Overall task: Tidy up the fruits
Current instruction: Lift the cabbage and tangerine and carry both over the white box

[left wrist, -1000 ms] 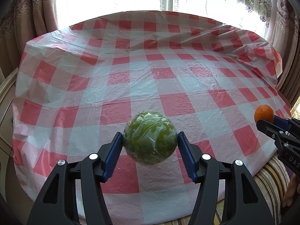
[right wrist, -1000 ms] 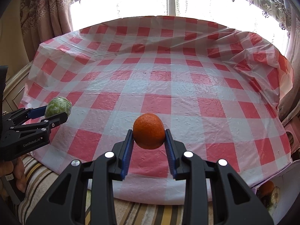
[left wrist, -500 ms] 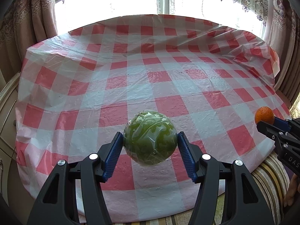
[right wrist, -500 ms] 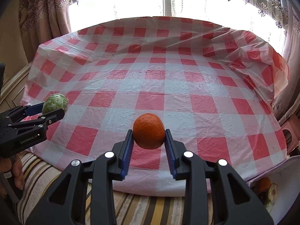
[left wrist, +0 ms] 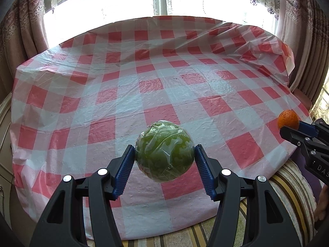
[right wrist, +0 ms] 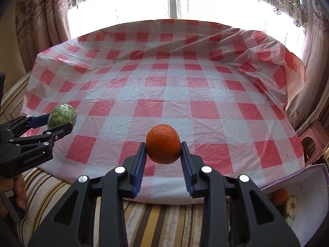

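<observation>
My left gripper is shut on a green fruit wrapped in clear film, held in the air over the near edge of the table. My right gripper is shut on an orange, also held above the table's near edge. The right gripper with the orange shows at the right of the left wrist view. The left gripper with the green fruit shows at the left of the right wrist view.
The table wears a red and white checked cloth under clear plastic. A striped cushion lies below its near edge. A white box at lower right holds an orange and a pale fruit. Curtains and a bright window stand behind.
Both grippers have drawn back and up from the table, each still holding its fruit. More of the table's near edge and the striped cushion now shows.
</observation>
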Motion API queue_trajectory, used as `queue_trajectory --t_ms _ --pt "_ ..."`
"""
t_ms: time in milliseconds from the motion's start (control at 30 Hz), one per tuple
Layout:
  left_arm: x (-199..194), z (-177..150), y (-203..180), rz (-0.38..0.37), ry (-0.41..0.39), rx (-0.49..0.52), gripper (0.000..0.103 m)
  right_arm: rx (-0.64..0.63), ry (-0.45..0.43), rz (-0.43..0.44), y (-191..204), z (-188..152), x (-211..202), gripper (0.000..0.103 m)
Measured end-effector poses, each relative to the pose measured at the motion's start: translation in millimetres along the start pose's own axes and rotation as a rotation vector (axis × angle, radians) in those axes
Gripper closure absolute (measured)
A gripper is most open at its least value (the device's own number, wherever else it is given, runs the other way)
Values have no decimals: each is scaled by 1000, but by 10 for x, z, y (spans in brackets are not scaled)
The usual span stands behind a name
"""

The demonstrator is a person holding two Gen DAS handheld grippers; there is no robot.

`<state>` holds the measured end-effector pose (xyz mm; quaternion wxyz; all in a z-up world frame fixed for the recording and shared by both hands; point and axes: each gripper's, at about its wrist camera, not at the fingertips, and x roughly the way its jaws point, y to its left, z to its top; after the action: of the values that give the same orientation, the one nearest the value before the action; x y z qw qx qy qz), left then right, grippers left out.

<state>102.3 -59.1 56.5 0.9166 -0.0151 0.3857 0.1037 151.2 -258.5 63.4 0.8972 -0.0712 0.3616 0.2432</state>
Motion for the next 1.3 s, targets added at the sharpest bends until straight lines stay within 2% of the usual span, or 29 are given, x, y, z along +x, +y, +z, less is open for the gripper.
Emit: queue_trajectory --t_ms 1300 --pt "-129 -47 -1273 -156 16 257 45 125 37 -185 -1022 -559 -551 70"
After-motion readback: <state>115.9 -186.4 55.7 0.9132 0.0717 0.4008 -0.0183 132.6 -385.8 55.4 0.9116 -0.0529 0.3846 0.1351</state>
